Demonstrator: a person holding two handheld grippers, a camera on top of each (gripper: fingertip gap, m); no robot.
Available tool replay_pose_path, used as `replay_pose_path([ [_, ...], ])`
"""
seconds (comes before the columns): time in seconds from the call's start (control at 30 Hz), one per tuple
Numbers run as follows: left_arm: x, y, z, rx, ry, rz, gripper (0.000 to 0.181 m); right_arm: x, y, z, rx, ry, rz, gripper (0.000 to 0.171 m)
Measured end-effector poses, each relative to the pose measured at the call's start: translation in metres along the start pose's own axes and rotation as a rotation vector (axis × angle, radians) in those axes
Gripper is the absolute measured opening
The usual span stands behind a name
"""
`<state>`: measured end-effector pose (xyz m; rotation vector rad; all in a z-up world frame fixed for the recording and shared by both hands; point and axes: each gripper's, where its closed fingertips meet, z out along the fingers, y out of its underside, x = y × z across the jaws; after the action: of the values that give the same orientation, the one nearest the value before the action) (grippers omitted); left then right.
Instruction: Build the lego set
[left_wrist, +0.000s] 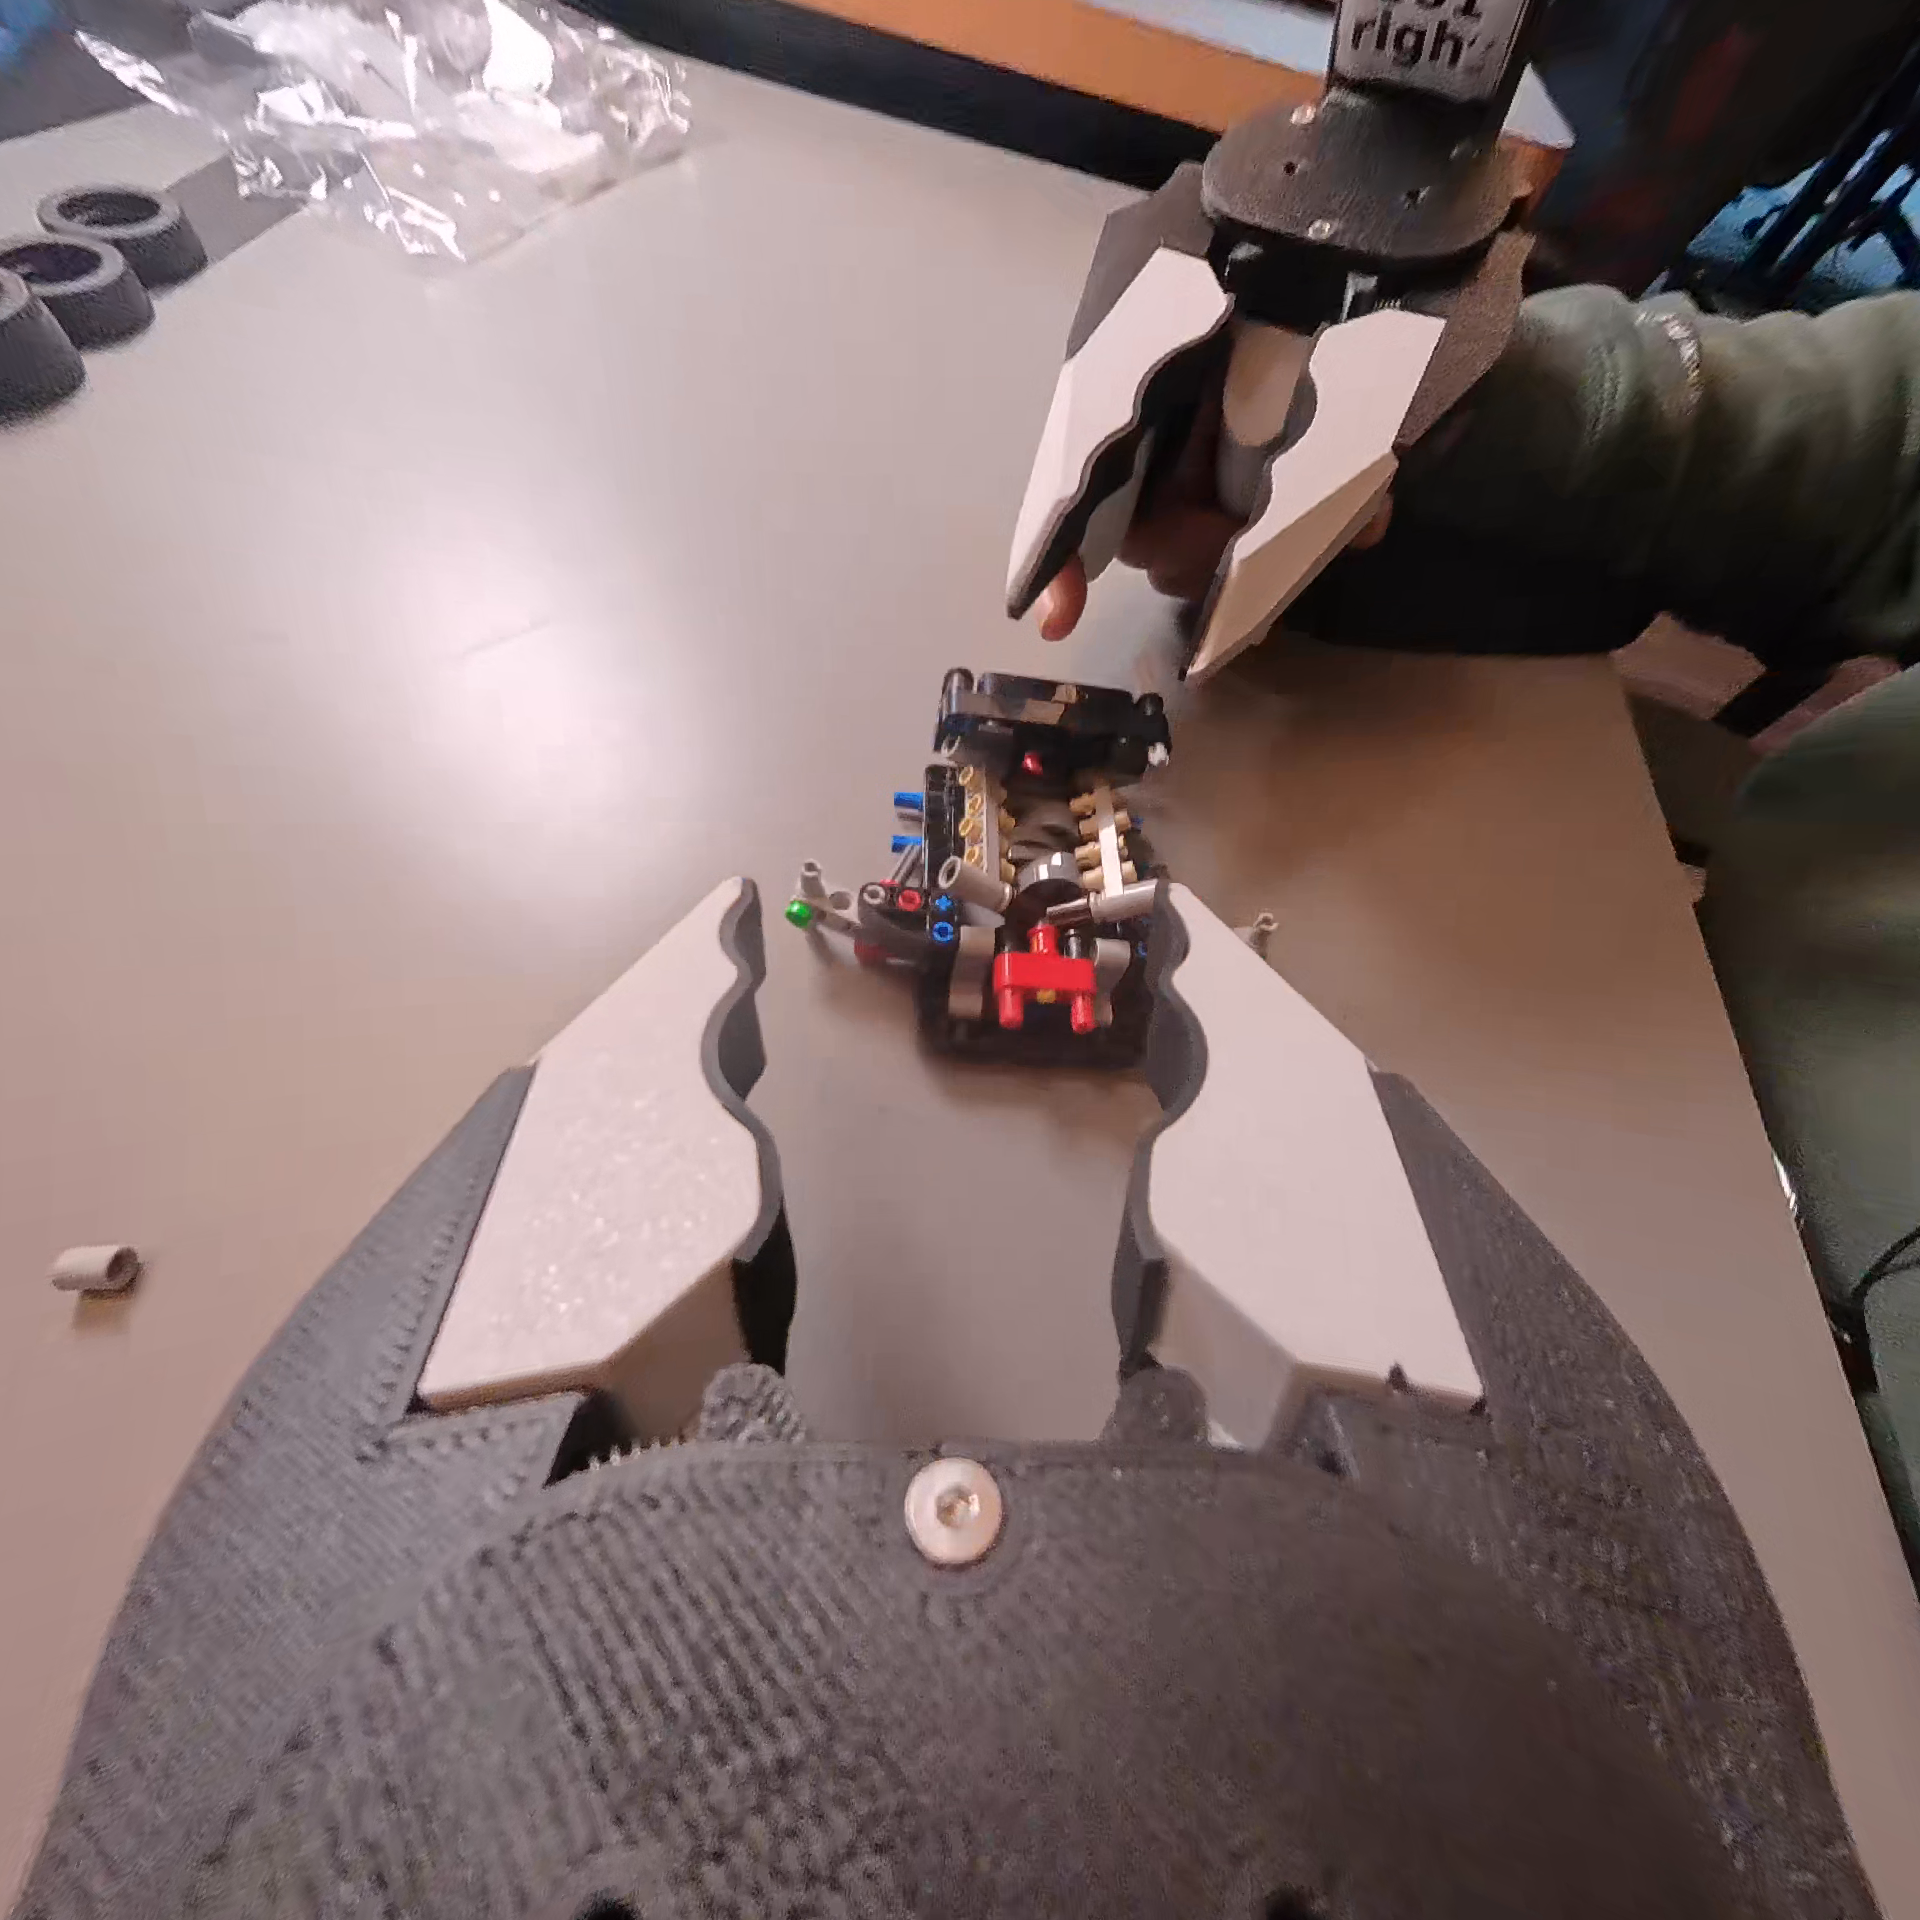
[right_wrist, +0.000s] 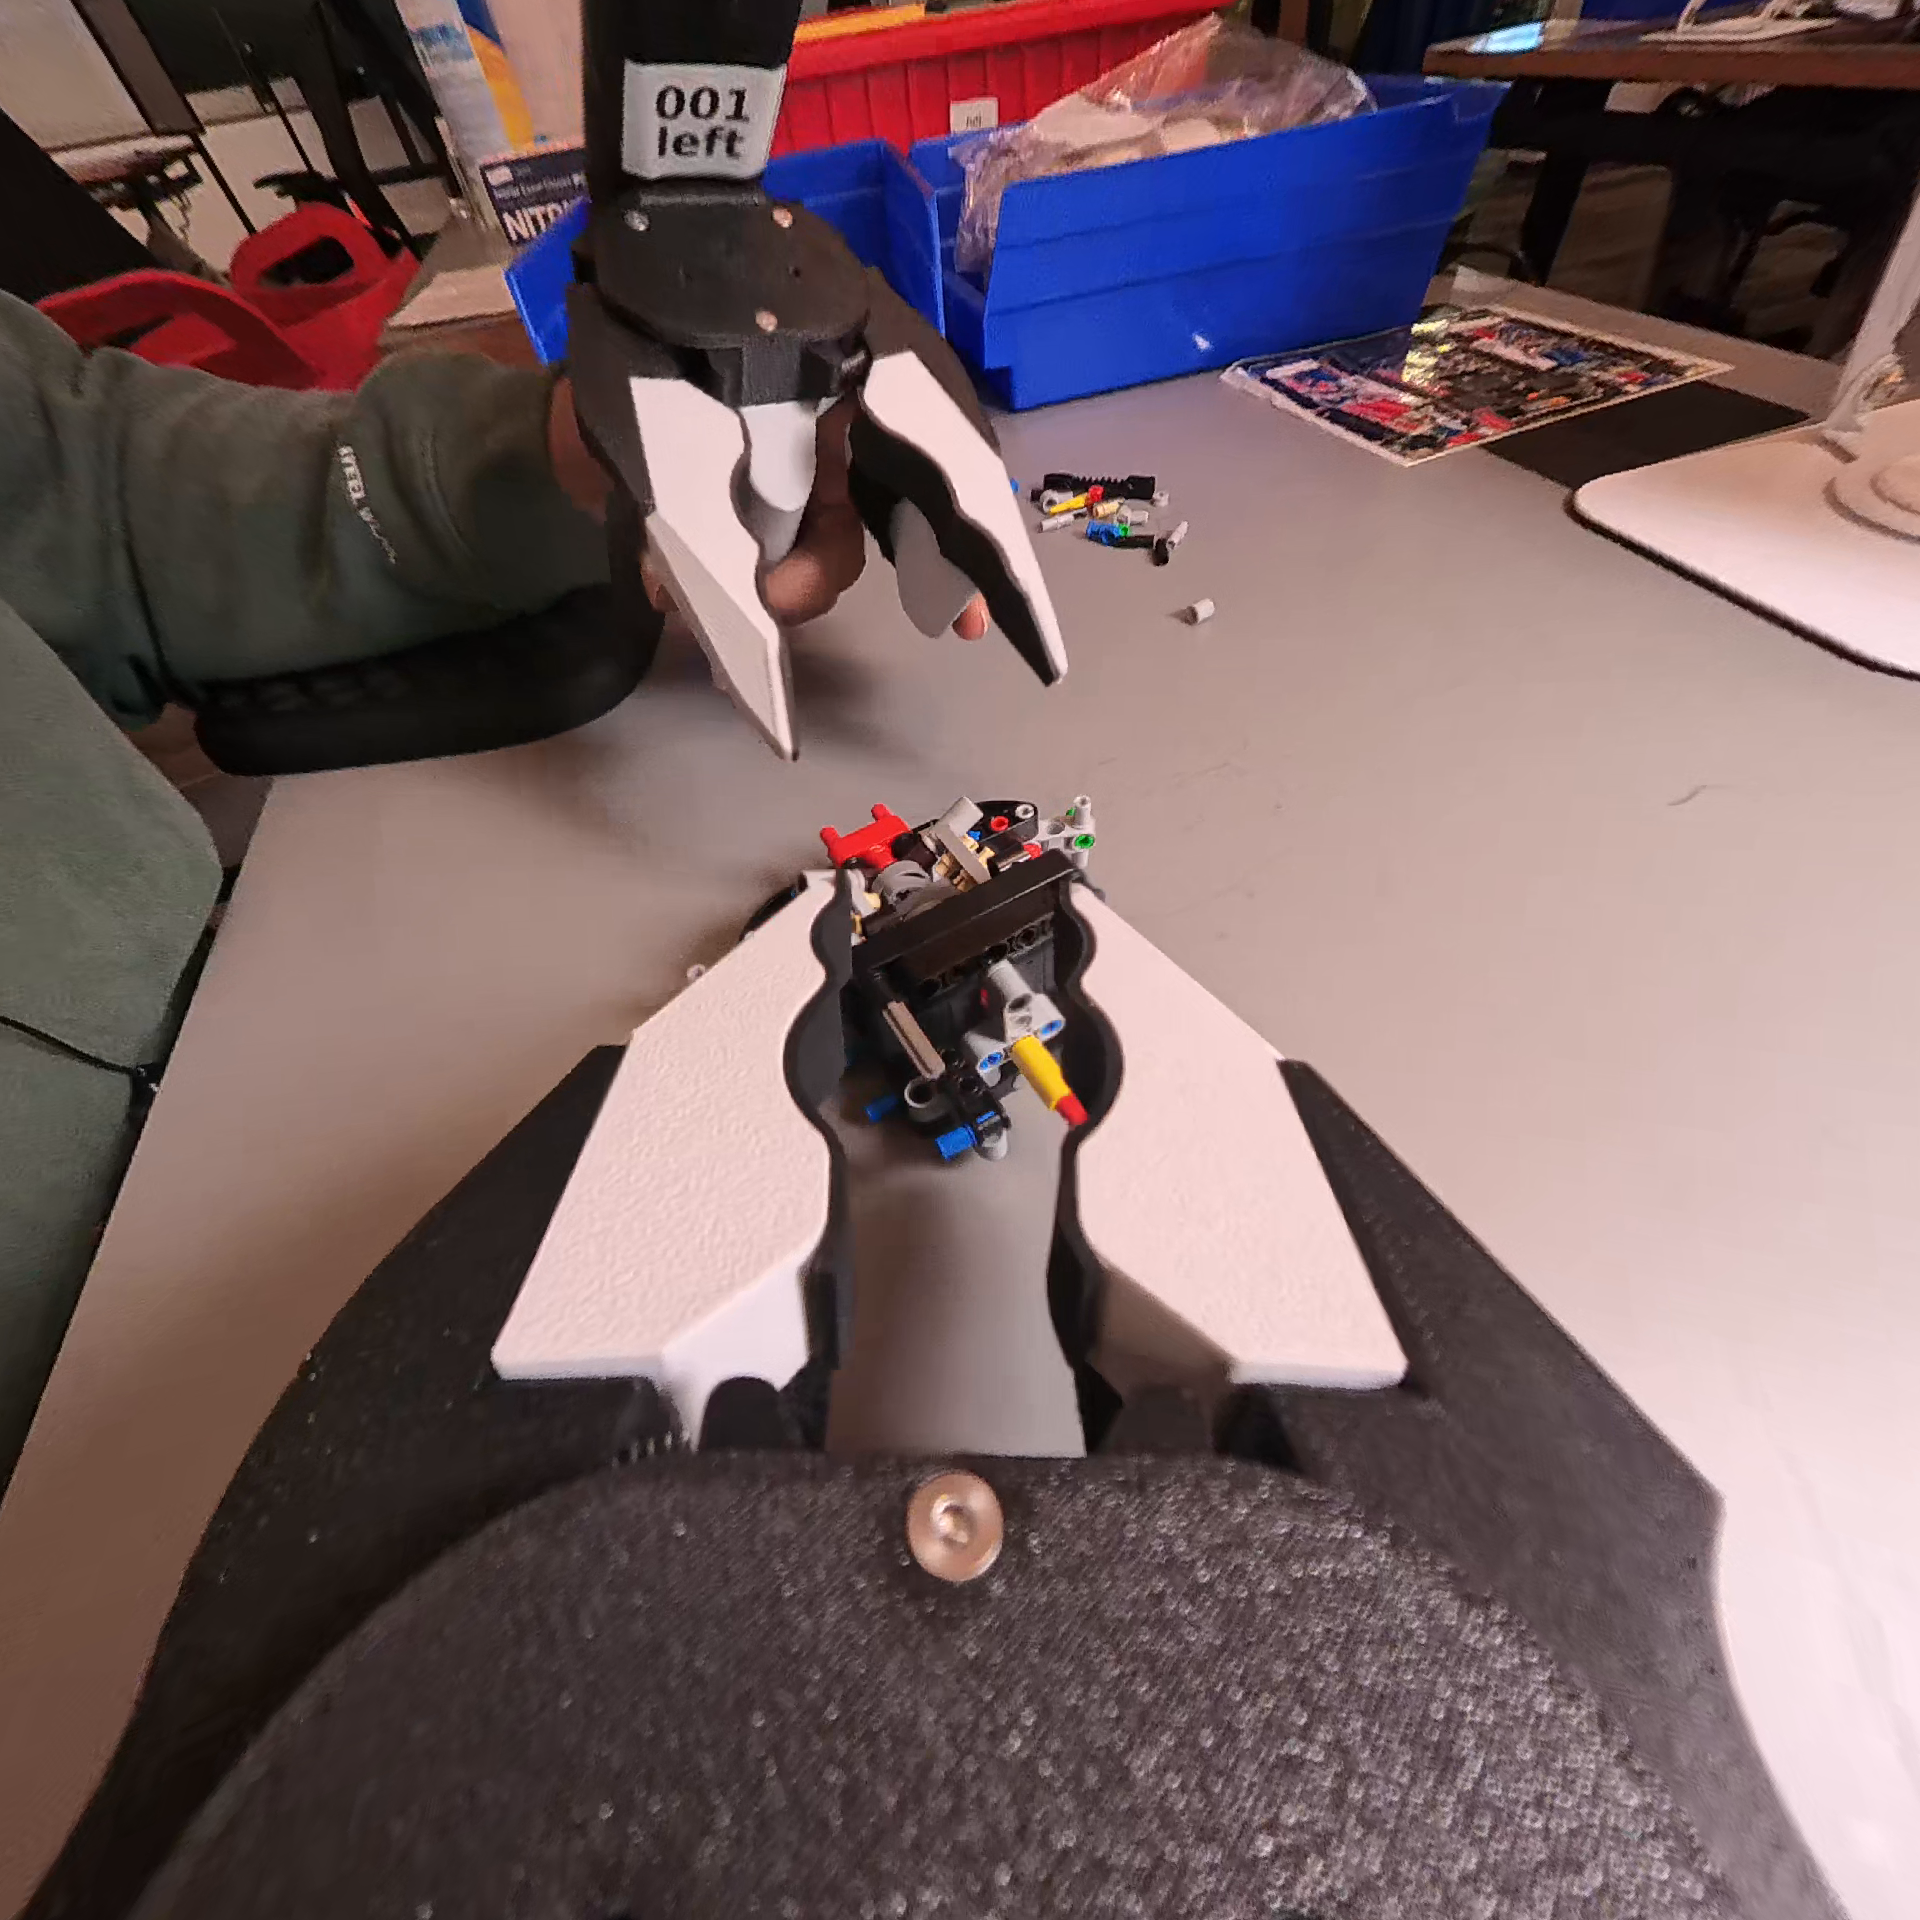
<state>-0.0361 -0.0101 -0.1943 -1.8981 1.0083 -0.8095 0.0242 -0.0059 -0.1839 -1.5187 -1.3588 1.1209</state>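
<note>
Fingers (right_wrist: 821, 914) of right gripper (right_wrist: 954, 904) straddle the lego model (right_wrist: 966, 966) on the bench (right_wrist: 1455, 935), contact unclear. Left gripper (left_wrist: 956, 914) spread wide, holding nothing, just short of the model.

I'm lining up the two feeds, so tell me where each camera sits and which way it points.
Left wrist view: sits on the left gripper, looks along its open jaws across the table at the lego model; the right gripper faces it.
Right wrist view: sits on the right gripper, faces the opposite way; the left gripper and a green sleeve show.
Both share the model and table.
</note>
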Motion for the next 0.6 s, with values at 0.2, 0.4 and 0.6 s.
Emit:
replay_pose_path([
  [0.2, -0.006, 0.004, -0.001, -0.01, -0.018, 0.002, 0.082, 0.007, -0.015, -0.01, 0.101, 0.007, 0.038, 0.052],
  [0.4, 0.004, 0.013, 0.006, -0.054, 0.02, 0.023, 0.084, 0.008, -0.009, -0.014, 0.079, 0.001, 0.03, 0.053],
  [0.6, 0.015, 0.023, 0.014, -0.111, 0.065, 0.046, 0.088, 0.005, -0.003, -0.01, 0.044, -0.014, 0.031, 0.051],
])
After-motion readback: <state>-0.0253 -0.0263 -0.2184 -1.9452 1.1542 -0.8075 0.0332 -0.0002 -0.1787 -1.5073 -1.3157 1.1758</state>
